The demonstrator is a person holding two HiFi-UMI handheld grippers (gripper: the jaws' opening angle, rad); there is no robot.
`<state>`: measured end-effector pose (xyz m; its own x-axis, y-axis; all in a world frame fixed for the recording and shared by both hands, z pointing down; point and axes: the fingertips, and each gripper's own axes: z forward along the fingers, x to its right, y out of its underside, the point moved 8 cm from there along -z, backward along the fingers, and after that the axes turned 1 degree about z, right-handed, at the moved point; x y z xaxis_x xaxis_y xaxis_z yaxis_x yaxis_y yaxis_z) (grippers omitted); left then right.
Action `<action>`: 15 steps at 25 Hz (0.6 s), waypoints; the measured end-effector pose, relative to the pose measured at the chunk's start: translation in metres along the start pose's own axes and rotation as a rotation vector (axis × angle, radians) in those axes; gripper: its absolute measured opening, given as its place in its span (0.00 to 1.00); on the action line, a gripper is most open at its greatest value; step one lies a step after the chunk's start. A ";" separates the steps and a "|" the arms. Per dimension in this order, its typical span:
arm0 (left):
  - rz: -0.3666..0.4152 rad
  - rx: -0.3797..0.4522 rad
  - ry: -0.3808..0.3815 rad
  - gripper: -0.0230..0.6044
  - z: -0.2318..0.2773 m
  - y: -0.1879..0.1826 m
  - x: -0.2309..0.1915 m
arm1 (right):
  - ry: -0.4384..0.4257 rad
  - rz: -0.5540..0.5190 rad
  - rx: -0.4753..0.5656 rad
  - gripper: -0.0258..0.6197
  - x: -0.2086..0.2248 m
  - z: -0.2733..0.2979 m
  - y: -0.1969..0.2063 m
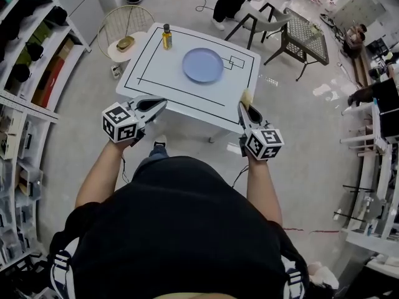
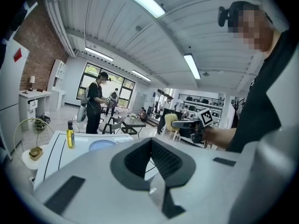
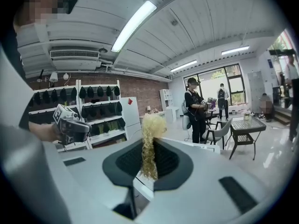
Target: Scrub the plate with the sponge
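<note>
A white bench [image 1: 163,73] marked with black rectangles stands on a pale glossy floor, with shelves of dark caps [image 1: 28,48] to the left and a mesh table [image 1: 305,36] beyond. The blue plate [image 1: 202,65] lies near the bench's middle, with a yellow bottle [image 1: 167,37] upright near its far edge. Both tongs hover over the near edge, well short of the plate. The left tongs [image 1: 161,103] are pressed together at the tips with nothing between them. The right tongs [image 1: 243,106] pinch the yellow sponge [image 1: 247,96], which stands up past the tips. The left gripper view takes in plate and bottle. The right gripper view shows neither, only a brick wall [image 3: 140,90] and a person standing [image 3: 194,108].
</note>
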<state>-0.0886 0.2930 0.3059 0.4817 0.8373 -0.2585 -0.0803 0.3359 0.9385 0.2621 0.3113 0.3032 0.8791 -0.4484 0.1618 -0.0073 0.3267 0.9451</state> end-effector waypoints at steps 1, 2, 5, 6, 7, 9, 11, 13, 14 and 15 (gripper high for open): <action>-0.004 0.000 -0.004 0.05 -0.002 0.001 -0.003 | -0.003 0.000 -0.003 0.10 -0.001 0.004 0.000; -0.008 -0.002 -0.007 0.05 -0.003 0.002 -0.006 | -0.005 -0.001 -0.006 0.10 -0.002 0.008 0.000; -0.019 -0.006 -0.017 0.05 -0.008 0.006 -0.016 | -0.013 -0.003 -0.016 0.10 -0.006 0.020 0.001; -0.024 -0.006 -0.020 0.05 -0.010 0.008 -0.019 | -0.014 -0.004 -0.021 0.10 -0.007 0.023 0.001; -0.028 -0.006 -0.022 0.05 -0.010 0.009 -0.023 | -0.013 -0.006 -0.026 0.10 -0.008 0.026 0.001; -0.037 -0.009 -0.023 0.05 -0.010 0.011 -0.031 | -0.009 -0.008 -0.036 0.10 -0.008 0.032 0.001; -0.043 -0.016 -0.018 0.05 -0.008 0.012 -0.039 | -0.002 -0.011 -0.044 0.10 -0.007 0.038 0.000; -0.049 -0.022 -0.009 0.05 -0.005 0.012 -0.048 | 0.005 -0.015 -0.049 0.10 -0.006 0.044 -0.003; -0.052 -0.027 -0.004 0.05 -0.003 0.012 -0.052 | 0.009 -0.014 -0.050 0.10 -0.005 0.048 -0.004; -0.054 -0.033 0.003 0.05 0.000 0.012 -0.057 | 0.014 -0.011 -0.051 0.10 -0.004 0.051 -0.005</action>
<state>-0.1171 0.2493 0.3313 0.4833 0.8191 -0.3089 -0.0831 0.3942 0.9152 0.2344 0.2689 0.3120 0.8857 -0.4404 0.1469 0.0265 0.3638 0.9311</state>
